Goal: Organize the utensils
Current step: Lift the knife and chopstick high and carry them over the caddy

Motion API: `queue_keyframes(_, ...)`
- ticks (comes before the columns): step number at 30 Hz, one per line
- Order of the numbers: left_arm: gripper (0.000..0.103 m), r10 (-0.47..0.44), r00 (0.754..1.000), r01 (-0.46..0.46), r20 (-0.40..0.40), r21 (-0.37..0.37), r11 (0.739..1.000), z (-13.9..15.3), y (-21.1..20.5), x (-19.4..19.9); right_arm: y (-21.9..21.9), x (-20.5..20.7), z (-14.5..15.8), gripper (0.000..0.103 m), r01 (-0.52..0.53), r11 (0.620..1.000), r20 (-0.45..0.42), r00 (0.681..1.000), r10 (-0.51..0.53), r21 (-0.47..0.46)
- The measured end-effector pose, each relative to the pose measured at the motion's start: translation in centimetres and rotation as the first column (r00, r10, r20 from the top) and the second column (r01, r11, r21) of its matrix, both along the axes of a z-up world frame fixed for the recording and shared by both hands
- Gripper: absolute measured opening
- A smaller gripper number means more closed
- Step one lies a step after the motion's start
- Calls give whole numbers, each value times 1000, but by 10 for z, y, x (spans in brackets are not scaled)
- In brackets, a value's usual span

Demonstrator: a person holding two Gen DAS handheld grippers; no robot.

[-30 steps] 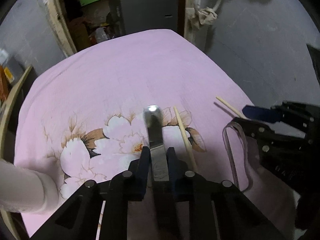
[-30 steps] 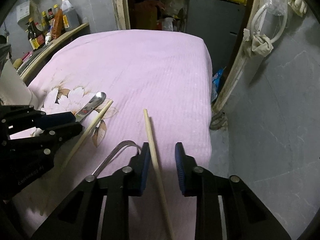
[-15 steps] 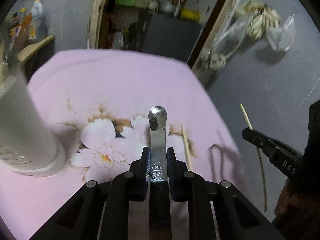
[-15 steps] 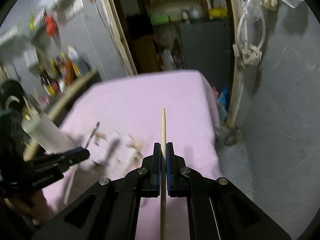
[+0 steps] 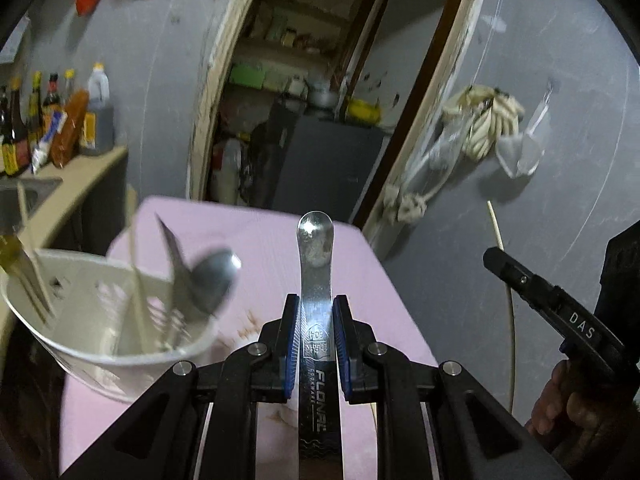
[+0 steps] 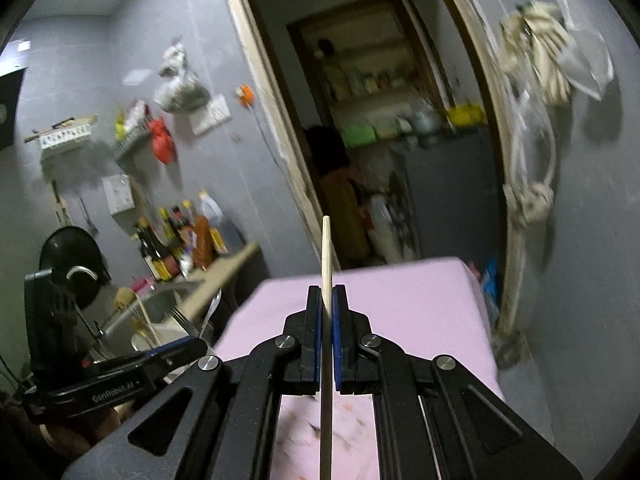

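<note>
White holder (image 5: 120,356) with spoon (image 5: 212,276), fork (image 5: 36,292)

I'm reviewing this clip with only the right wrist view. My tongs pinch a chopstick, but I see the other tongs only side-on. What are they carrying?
Observer: In the left wrist view, the left tongs are shut on a flat steel utensil, with its rounded handle end pointing forward.
Operator: Any marking on it?
Observer: FLONAL is stamped along the handle, just behind the pads.
Operator: Where is the white holder from there?
Observer: The white holder stands on the pink cloth, to the left of that utensil.
</note>
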State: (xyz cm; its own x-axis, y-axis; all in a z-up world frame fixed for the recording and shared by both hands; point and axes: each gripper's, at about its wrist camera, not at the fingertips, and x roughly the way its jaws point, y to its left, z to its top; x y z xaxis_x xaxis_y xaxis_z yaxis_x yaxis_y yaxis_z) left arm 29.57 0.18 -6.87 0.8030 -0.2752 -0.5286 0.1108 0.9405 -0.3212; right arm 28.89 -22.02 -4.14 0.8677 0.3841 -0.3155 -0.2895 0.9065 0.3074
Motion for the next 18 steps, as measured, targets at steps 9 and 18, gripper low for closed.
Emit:
queue_keyframes(9, 16, 62, 989, -64, 135, 10, 998, 49, 67, -5, 73, 7, 50, 4, -55, 997, 127, 991, 48, 51)
queue_keyframes(18, 16, 216, 954, -207, 210, -65, 976, 64, 153, 3, 133, 38, 51, 4, -72, 967, 198, 980, 23, 243)
